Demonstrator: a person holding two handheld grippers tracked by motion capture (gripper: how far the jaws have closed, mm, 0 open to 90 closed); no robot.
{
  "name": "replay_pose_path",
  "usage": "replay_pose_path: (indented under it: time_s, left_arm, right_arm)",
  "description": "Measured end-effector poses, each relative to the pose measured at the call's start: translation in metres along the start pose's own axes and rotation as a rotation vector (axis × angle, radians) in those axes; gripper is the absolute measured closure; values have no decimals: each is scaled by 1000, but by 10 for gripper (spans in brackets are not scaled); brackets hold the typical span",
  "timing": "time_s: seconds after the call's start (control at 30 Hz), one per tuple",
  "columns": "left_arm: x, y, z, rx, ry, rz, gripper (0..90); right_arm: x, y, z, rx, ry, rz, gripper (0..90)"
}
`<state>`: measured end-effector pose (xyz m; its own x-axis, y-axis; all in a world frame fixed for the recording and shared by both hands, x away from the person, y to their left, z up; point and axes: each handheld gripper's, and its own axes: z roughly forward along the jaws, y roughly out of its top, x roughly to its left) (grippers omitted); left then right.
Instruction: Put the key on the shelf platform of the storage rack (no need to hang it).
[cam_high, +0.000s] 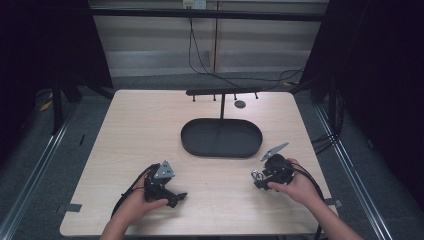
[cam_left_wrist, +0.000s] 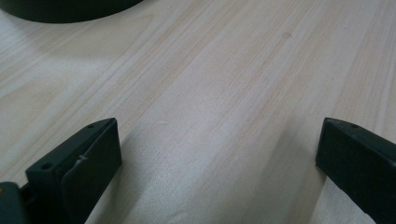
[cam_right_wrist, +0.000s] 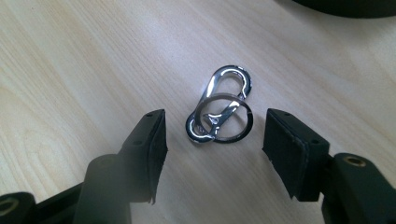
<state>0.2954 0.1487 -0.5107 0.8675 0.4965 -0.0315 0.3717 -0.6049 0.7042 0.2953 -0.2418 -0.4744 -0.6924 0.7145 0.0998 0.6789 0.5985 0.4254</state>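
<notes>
A silver snap-hook clip (cam_right_wrist: 227, 88) joined to a split ring (cam_right_wrist: 250, 122) lies flat on the wooden table, and from above it is a small shiny spot (cam_high: 256, 175). My right gripper (cam_right_wrist: 212, 137) stands over it with one jaw on each side, and a gap separates each pad from the metal. It is held by a hand at the table's front right (cam_high: 257, 181). My left gripper (cam_high: 177, 199), at the front left, rests low on the table. Its jaws (cam_left_wrist: 219, 149) are spread wide over bare wood.
A black oval base (cam_high: 210, 140) sits in the middle of the table, with a thin post rising to a crossbar with several pegs (cam_high: 223, 92). A small dark disc (cam_high: 240, 104) lies behind it. The base's edge (cam_left_wrist: 65, 9) appears ahead of the left gripper.
</notes>
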Motion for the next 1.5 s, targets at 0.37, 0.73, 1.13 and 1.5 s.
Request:
replay_pose_path:
  time_s: [0.37, 0.73, 1.13, 1.5]
  left_arm:
    - [0, 0, 0, 0, 0, -1, 0]
    - [0, 0, 0, 0, 0, 0, 0]
    - [0, 0, 0, 0, 0, 0, 0]
    - [0, 0, 0, 0, 0, -1, 0]
  right_arm:
    - [5, 17, 7, 72, -29, -9, 453]
    - [8, 26, 10, 142, -59, -3, 626]
    - [7, 35, 3, 178, -37, -9, 628]
    - [4, 50, -15, 112, -16, 0, 628]
